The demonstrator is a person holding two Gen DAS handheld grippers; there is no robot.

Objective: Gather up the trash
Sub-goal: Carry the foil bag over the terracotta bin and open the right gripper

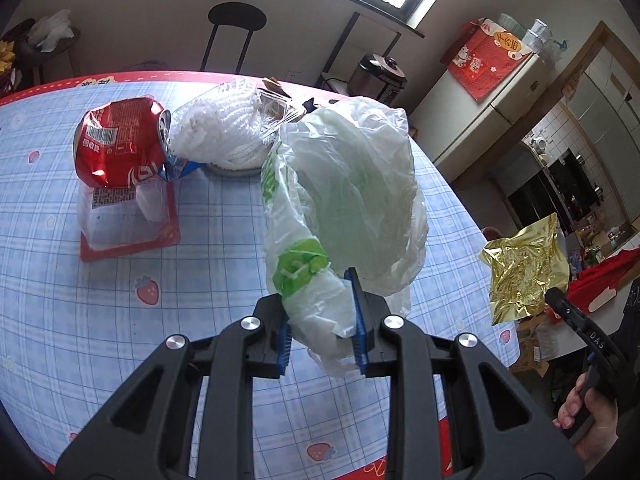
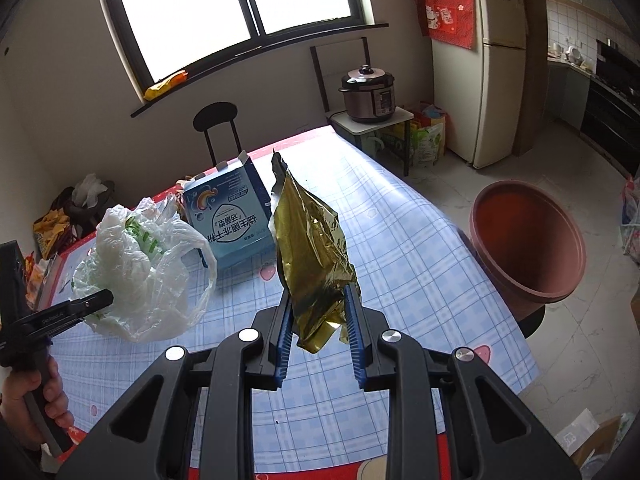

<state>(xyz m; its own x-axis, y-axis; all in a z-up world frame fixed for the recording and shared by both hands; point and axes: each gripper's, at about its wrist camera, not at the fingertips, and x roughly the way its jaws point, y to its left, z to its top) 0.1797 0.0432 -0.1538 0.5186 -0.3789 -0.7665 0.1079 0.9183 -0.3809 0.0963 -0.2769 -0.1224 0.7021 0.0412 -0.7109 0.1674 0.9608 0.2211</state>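
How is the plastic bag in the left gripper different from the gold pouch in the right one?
The plastic bag is thin, see-through white with green print; the gold pouch is opaque, shiny foil. The bag billows wide and rounded above the left gripper, while the pouch stands flatter and narrower above the right gripper. Both are crumpled, clamped between blue pads and lifted clear of the table.

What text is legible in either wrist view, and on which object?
"DAS": right gripper, along its black body.
"益生菌冻干粉": blue box, printed upside down; its smaller print is too small to read.
Left gripper: pale lettering on its body, too blurred.
Red can: barcode and white print, unreadable.
Plastic bag: green print, crumpled, unreadable.
Gold pouch: no text visible.
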